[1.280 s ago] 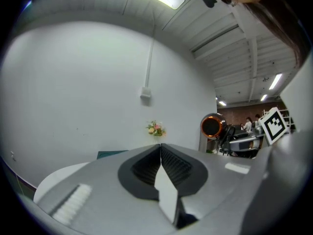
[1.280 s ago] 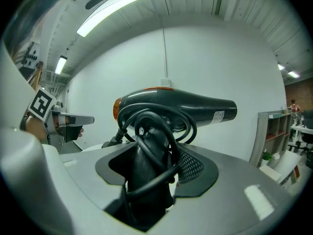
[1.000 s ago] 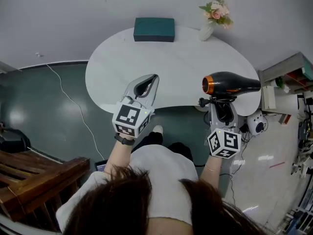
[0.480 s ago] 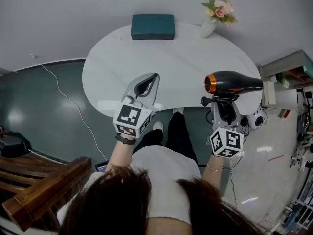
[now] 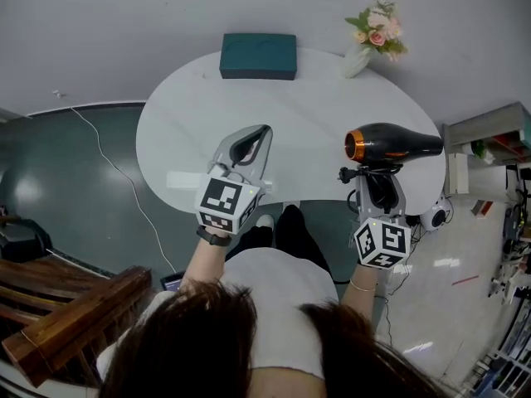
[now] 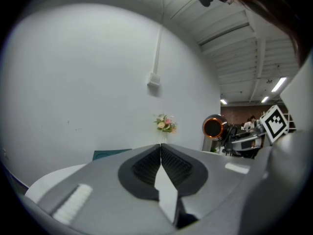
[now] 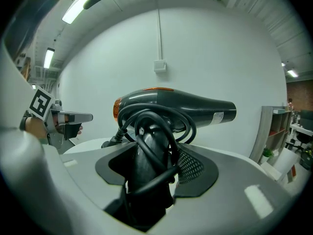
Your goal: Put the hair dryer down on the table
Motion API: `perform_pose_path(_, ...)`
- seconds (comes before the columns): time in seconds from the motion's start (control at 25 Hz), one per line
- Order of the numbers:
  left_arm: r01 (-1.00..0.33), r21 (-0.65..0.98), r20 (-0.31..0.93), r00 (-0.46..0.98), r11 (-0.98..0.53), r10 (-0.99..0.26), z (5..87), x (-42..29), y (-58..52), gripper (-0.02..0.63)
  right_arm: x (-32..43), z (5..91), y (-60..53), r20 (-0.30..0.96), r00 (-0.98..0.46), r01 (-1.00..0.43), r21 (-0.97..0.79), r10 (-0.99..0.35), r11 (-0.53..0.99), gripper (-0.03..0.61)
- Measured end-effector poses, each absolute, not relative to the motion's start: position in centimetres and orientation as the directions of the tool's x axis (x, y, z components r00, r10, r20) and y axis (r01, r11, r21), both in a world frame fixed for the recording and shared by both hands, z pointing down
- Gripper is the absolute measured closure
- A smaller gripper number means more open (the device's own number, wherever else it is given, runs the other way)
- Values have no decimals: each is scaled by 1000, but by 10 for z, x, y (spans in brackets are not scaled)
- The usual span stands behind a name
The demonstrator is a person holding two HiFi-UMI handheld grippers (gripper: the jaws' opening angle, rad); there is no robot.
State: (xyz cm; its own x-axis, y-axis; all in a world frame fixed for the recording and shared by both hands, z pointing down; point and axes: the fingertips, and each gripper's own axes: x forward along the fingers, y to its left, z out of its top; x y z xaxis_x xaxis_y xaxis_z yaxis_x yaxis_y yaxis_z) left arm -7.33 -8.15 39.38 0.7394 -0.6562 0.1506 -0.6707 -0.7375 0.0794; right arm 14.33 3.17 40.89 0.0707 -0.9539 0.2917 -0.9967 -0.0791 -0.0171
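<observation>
A black hair dryer [image 5: 395, 143] with an orange ring at its left end hangs above the right part of the white table [image 5: 299, 114]. My right gripper [image 5: 375, 186] is shut on its handle, with the black cord wound round the handle [image 7: 149, 168]. The dryer's barrel [image 7: 181, 109] lies level, nozzle to the right. My left gripper [image 5: 254, 136] is shut and empty, its jaws [image 6: 160, 151] meeting, held over the table's front left part.
A dark teal box [image 5: 258, 55] lies at the table's far edge. A white vase with pink flowers [image 5: 371, 33] stands at the far right. Shelves and clutter [image 5: 489, 139] crowd the right side. A thin cable [image 5: 116, 168] runs over the green floor on the left.
Both grippers have moved a little forward over the table, the hair dryer going along with the right one. Neither gripper's jaws have changed.
</observation>
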Motion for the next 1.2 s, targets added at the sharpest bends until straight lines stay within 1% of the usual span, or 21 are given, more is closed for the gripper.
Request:
perform_pose_path(0.48, -747, 30, 95, 664, -665, -742, 362, -15, -158, 552, 204, 391, -66, 246, -54, -998, -27, -968, 49, 350)
perform_pose_path(0.68, -771, 23, 99, 635, -637, -766, 364, 1, -178, 552, 223, 390, -91, 239, -90, -996, -15, -967, 89, 350)
perform_pose_path(1.2, -753, 16, 109, 655, -658, -747, 359, 7, -191, 552, 226, 388, -102, 240, -84, -996, -53, -967, 74, 350)
